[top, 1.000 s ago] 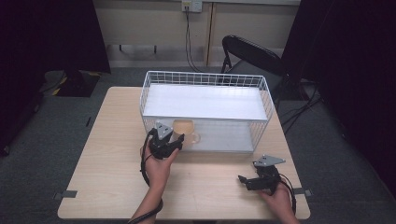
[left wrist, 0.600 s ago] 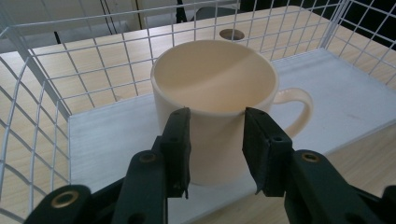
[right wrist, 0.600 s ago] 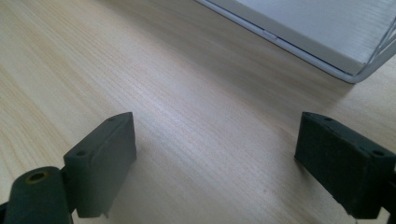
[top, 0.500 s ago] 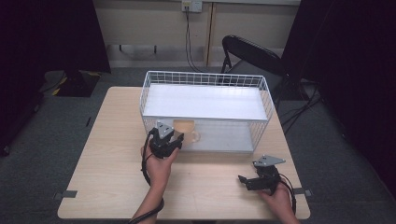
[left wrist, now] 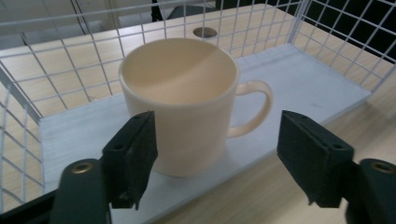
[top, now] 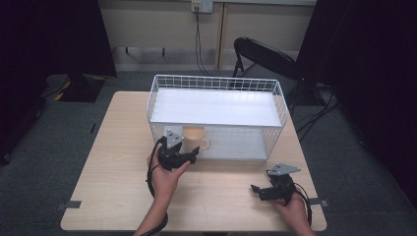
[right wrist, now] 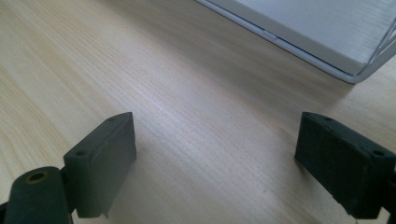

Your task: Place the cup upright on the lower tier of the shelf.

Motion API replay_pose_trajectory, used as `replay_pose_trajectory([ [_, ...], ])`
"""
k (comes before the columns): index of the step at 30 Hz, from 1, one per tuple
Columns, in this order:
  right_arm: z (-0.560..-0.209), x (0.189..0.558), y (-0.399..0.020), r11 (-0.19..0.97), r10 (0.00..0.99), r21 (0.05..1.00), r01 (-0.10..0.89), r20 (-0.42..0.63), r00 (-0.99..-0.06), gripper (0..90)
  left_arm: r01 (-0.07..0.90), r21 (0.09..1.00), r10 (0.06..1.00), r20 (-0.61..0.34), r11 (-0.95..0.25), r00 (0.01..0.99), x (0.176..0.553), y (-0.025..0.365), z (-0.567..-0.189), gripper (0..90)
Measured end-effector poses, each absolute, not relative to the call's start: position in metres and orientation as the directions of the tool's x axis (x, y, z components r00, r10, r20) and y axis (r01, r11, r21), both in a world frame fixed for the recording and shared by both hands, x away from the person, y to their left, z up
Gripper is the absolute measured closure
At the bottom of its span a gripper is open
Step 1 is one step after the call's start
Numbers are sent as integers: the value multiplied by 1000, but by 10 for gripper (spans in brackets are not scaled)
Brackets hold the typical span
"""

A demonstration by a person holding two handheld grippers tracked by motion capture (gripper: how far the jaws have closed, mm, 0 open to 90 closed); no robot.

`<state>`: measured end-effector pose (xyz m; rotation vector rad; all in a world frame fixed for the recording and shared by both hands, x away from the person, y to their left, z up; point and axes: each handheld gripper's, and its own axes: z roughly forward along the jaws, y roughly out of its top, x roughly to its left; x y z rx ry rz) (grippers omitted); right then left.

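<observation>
**Cream mug stands in the wire basket, left jaws spread around it**

High view: a white wire basket (top: 216, 115) sits at the centre of the wooden table (top: 113, 167), open toward the person. Its lower white shelf holds one cream mug (top: 194, 139), upright near the front left corner, handle pointing to the right of the frame. The upper shelf is bare. The left gripper (top: 189, 156) is just below and left of the mug, at the basket's open front. The right gripper (top: 256, 189) rests low in the lower right of the frame, well apart from the basket. Compared with the frame a second ago, mug, basket and both hands sit in the same places.

Left gripper view: the mug (left wrist: 184, 100) stands upright in the middle of the frame on the white shelf, near its front edge. It is plain, glossy cream and looks empty, with its loop handle at right. The left gripper (left wrist: 215, 149) has just been opening; the mug is between its jaws, the right pad clearly off the handle, the left pad just beside the wall.

Right gripper view: the right gripper (right wrist: 215, 163) is spread wide over bare table (right wrist: 187, 93), nothing between the jaws. The basket's corner (right wrist: 327, 37) lies in the upper right.
</observation>
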<state>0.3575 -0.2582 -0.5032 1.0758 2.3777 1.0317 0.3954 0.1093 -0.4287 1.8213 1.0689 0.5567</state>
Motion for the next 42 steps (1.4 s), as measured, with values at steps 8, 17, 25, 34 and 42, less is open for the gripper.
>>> replay_pose_trajectory([
  [8, -503, 358, -258, 451, 753, 732, 511, -5, -659, 117, 455, 871, 831, -109, -184, 545, 394, 115, -433, 190],
  [17, -503, 357, -258, 451, 753, 733, 510, -5, -658, 118, 451, 871, 791, -132, -196, 598, 388, 120, -430, 159],
  [25, -503, 357, -258, 452, 753, 732, 510, -6, -658, 118, 429, 871, 747, -116, -240, 654, 379, 126, -426, 159],
  [34, -503, 357, -258, 452, 753, 732, 510, -6, -658, 118, 438, 863, 730, -128, -251, 671, 375, 134, -427, 159],
  [42, -503, 357, -258, 451, 753, 732, 510, -6, -658, 118, 446, 855, 725, -129, -264, 677, 371, 143, -430, 159],
])
